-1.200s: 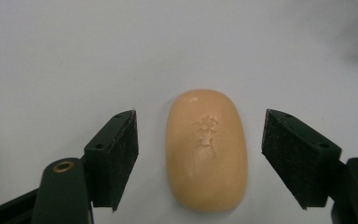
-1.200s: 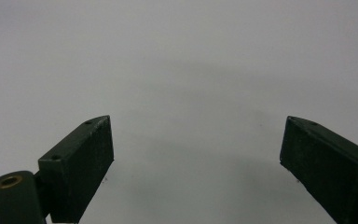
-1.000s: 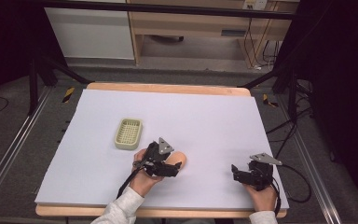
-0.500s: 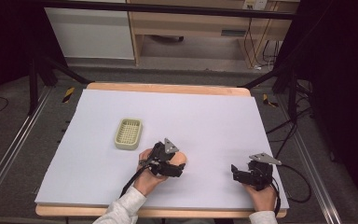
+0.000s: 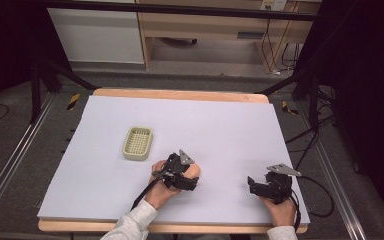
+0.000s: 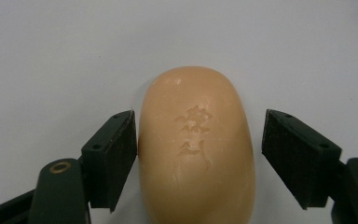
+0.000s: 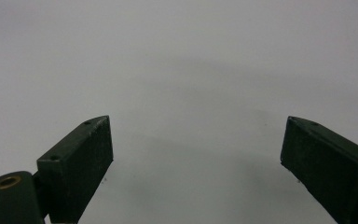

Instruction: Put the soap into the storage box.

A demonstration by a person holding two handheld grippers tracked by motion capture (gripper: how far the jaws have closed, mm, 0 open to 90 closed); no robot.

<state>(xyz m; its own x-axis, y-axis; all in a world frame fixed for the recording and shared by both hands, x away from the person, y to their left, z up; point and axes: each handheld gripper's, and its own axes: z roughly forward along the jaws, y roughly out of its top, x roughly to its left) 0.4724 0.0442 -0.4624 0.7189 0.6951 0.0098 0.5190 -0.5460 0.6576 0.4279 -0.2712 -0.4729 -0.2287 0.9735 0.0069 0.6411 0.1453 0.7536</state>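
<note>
2 tongs over a pale sheet (image 5: 220,125) (wooden table edge beyond), left tongs (image 6: 198,154) closing, loosely astride soap (image 6: 196,149), right tongs (image 7: 196,172) apart.

A peach-coloured oval soap bar (image 6: 196,144) with an embossed mark lies flat on the white table sheet (image 6: 51,56), lengthwise.

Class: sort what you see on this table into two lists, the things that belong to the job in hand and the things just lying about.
Part of the job:
- bar of soap
- left claw, jaws either side of the soap
- soap dish, a likely home for the soap

Just lying about:
- right claw, open over bare table
</note>
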